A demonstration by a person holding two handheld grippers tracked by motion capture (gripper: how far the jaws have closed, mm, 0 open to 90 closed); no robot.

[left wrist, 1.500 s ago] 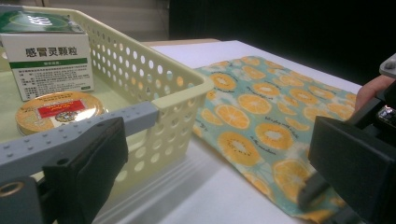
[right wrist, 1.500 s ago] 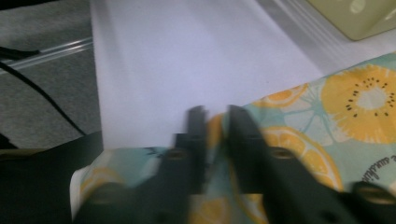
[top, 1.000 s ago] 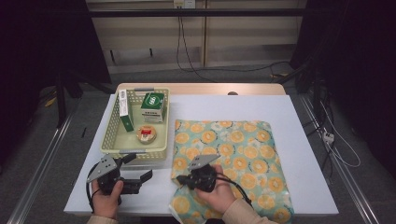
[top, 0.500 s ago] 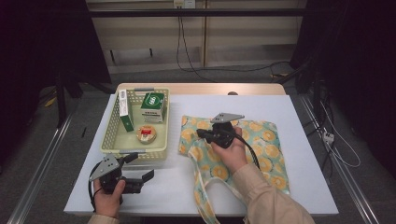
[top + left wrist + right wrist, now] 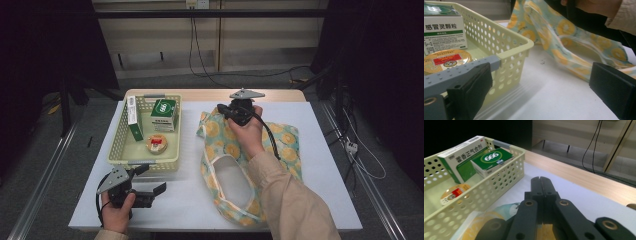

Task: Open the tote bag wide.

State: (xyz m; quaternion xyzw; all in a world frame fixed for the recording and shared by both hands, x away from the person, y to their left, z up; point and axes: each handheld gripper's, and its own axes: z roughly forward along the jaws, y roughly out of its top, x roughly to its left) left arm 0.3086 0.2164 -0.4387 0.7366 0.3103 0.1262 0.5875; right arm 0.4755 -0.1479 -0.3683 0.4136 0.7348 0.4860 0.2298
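A cloth bag (image 5: 287, 141) printed with orange slices lies on the white table, its white lining gaping toward the front. My right gripper (image 5: 223, 110) is shut on the bag's edge and holds it raised over the far middle of the table. In the right gripper view the jaws (image 5: 540, 180) meet, with the printed cloth (image 5: 486, 220) under them. My left gripper (image 5: 152, 180) rests open near the front left, beside the basket, and its pads (image 5: 471, 92) stand wide apart with nothing between them. The lifted bag (image 5: 564, 30) hangs beyond them.
A cream perforated basket (image 5: 116, 150) sits at the left and holds a green box (image 5: 164, 113), a long white and green box (image 5: 133, 117) and a round tin (image 5: 156, 143). A wooden strip (image 5: 280, 95) edges the table's far side. Cables trail behind.
My right gripper has travelled from the front of the table to the far side and upward, dragging the bag's edge with it so the bag stretches and gapes. The left gripper has stayed put.
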